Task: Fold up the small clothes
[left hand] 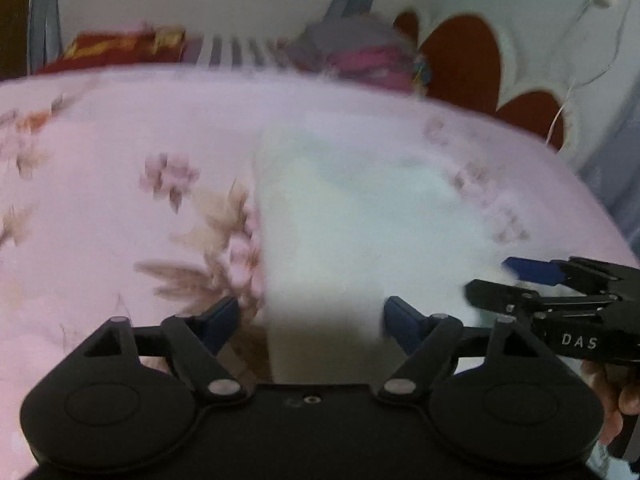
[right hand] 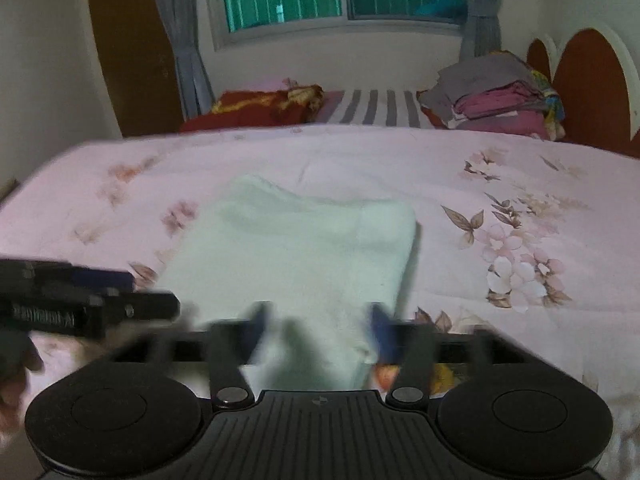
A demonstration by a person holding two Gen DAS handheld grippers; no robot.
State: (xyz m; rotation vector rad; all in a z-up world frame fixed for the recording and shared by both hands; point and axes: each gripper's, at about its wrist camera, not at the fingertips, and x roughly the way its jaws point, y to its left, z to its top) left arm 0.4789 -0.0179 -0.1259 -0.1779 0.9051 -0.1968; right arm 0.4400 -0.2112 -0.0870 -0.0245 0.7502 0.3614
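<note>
The pale mint-white cloth, a small folded rectangle of soft fabric point(right hand: 296, 248), lies flat on the pink floral bedspread point(right hand: 500, 184), its near edge just ahead of both tools. The right tongs point(right hand: 318, 330) stand apart with the cloth's near edge between the blue pads, not pinched; the left tongs point(left hand: 312, 318) also gape, over the cloth's left edge. The risk is that, closing now, either pair catches only the top layer, or the bedspread with it, so the fold drags open or skews. Blur in both views suggests fast hands, which would worsen aim.
</note>
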